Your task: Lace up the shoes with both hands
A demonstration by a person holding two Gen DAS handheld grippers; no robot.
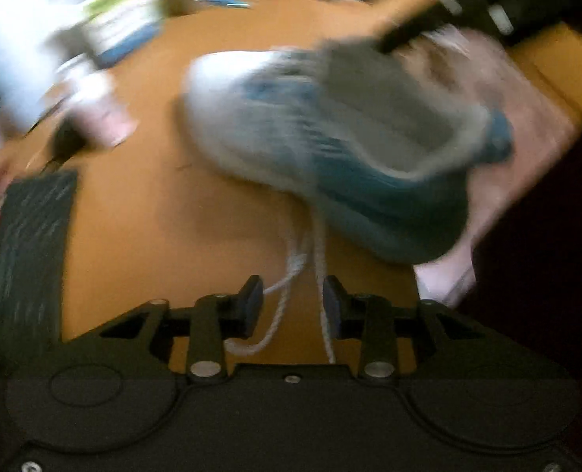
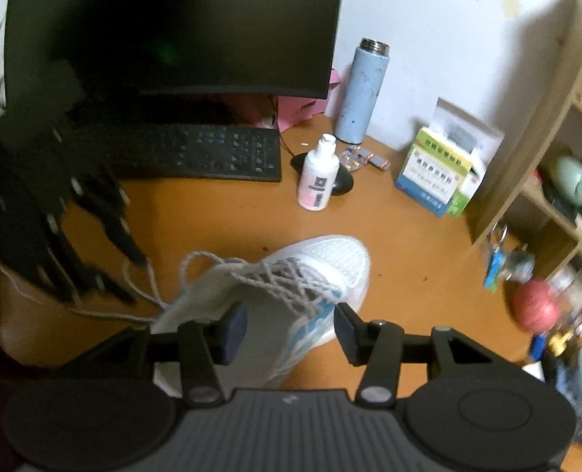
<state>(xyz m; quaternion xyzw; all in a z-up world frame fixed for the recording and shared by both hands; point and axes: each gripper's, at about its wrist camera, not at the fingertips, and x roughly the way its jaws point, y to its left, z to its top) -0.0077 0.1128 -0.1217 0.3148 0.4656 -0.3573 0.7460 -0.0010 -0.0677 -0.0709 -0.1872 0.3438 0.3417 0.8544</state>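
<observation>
Resting on orange desk (image 2: 220, 216): shoe (image 2: 322, 259); both grippers' fingers apart, nothing pinched.

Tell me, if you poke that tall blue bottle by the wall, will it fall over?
Probably, if poked near the top: the blue bottle is tall and narrow and stands upright on a small base. Once down, its round body would likely roll on the smooth desk. It looks like metal, so it would probably dent rather than break.

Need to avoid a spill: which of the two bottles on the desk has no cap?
The tall blue flask by the wall: its steel neck stands open. The small white bottle is capped.
</observation>
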